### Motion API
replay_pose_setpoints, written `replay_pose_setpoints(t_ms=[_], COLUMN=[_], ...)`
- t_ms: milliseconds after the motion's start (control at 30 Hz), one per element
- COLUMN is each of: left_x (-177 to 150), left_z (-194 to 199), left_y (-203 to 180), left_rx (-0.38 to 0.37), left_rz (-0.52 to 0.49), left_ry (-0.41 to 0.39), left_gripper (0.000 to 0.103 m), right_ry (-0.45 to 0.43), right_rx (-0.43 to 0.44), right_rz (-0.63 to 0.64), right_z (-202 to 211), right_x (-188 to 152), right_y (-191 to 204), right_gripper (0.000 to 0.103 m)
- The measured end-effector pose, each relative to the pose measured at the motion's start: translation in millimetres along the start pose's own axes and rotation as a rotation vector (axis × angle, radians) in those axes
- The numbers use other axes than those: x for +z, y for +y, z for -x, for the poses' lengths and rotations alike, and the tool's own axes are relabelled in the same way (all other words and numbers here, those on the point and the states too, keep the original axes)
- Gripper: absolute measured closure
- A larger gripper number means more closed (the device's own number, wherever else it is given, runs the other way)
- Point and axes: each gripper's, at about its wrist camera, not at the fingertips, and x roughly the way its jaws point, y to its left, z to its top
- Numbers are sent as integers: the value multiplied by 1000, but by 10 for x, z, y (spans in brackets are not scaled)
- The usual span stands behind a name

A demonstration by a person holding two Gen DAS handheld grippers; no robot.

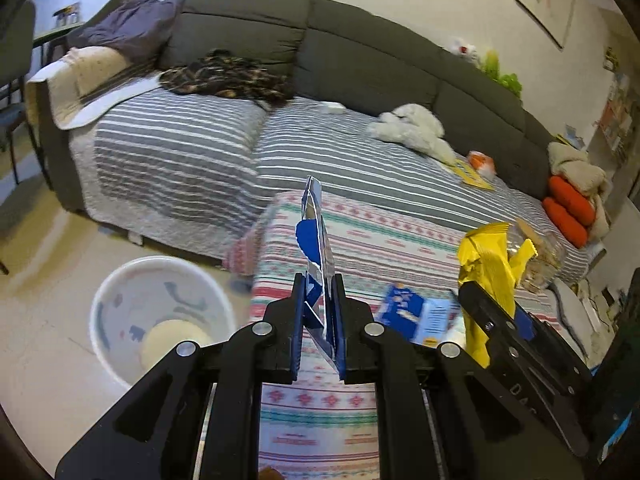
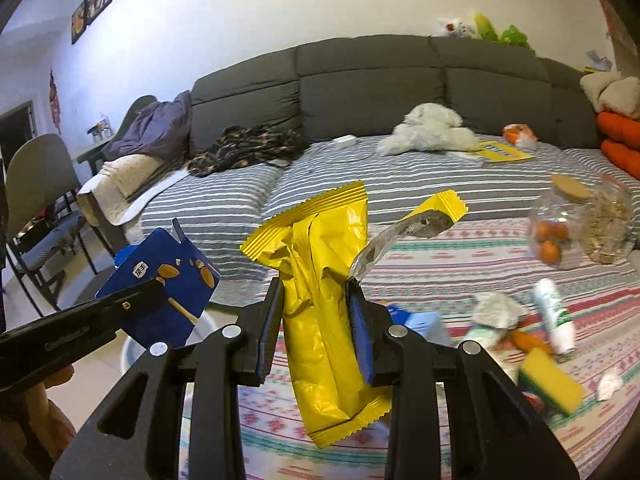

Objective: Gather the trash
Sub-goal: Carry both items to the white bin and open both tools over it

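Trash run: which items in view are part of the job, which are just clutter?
Job:
- blue wrapper, in left tool
- yellow wrapper, in right tool
- white bin
- crumpled tissue

Just lying about:
- white plush toy
- dark patterned garment
- orange cushions

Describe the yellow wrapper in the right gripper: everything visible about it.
The yellow wrapper is a long, glossy, crinkled snack packet that looks like foil-lined plastic, with zigzag-cut sealed ends. Its top is torn open: one strip peels off to the right, showing a silvery inside. It stands roughly upright, clamped around its middle between the pads of the right gripper, its lower end hanging below the jaws over the patterned blanket. Nothing else touches it. In the left wrist view it shows at the right, above the blanket.
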Motion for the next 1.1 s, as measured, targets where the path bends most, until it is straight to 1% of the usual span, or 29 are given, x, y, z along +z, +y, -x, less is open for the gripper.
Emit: replay_pose_setpoints(t_ms=[267, 533, 633, 700, 733, 767, 933, 1100], left_x=[74, 116, 116, 120, 119, 121, 168, 204], left_z=[16, -25, -35, -37, -34, -23, 111, 391], left_y=[516, 920, 1063, 1150, 1189, 1241, 1440, 1603], left_rx=[75, 140, 153, 167, 169, 167, 179, 227], left_rz=[62, 132, 166, 180, 191, 206, 255, 312], left_ry=[19, 43, 54, 56, 58, 56, 22, -39], left_gripper=[91, 88, 88, 83, 72, 66, 66, 66], right_ry=[44, 67, 78, 86, 90, 93, 112, 137], right_rx=[58, 107, 123, 135, 142, 147, 178, 208], right_rz=[7, 23, 26, 28, 29, 30, 42, 54], right_z=[-237, -396, -459, -505, -527, -539, -641, -770], right_x=[-101, -152, -157, -164, -166, -169, -194, -238], right_y=[375, 691, 792, 869, 901, 924, 1117, 1339], right_gripper=[70, 70, 70, 70, 70, 70, 68, 66])
